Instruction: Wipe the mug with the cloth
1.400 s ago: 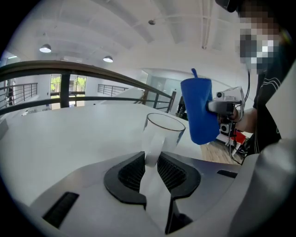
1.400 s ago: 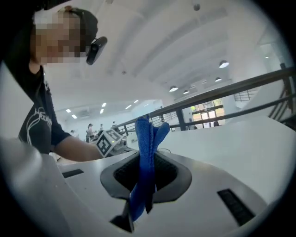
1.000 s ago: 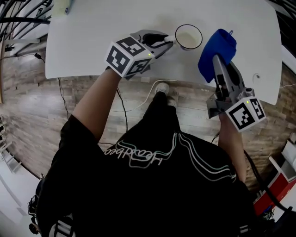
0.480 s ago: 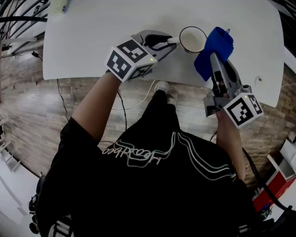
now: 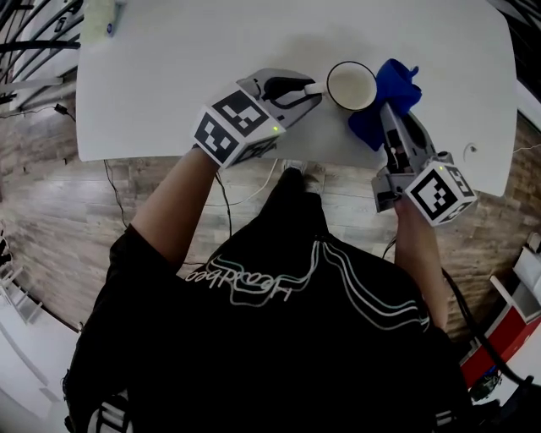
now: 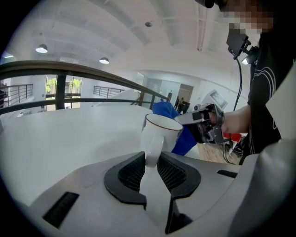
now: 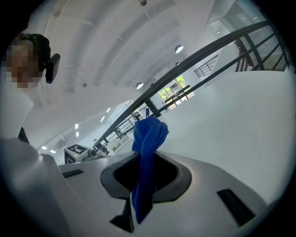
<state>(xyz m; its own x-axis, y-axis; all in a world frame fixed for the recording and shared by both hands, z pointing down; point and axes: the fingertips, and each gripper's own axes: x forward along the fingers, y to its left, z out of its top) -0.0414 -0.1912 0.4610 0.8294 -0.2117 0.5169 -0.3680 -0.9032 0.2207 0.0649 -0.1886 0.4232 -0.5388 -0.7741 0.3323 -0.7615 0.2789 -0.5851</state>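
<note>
Mug (image 5: 352,85): handle clamped in my left gripper (image 5: 311,84) jaws, steadying it. Cloth (image 5: 397,80): pinched in right gripper (image 5: 385,120) jaws at mug's three o'clock, for wiping.

Count taken on the table (image 5: 186,51), one in number. Mug (image 5: 352,85): one. Blue cloth (image 5: 397,80): one. Hand-held grippers: two, being the left hand-held gripper (image 5: 314,84) and the right hand-held gripper (image 5: 386,117). Small pale item (image 5: 100,15), unidentified: one.
</note>
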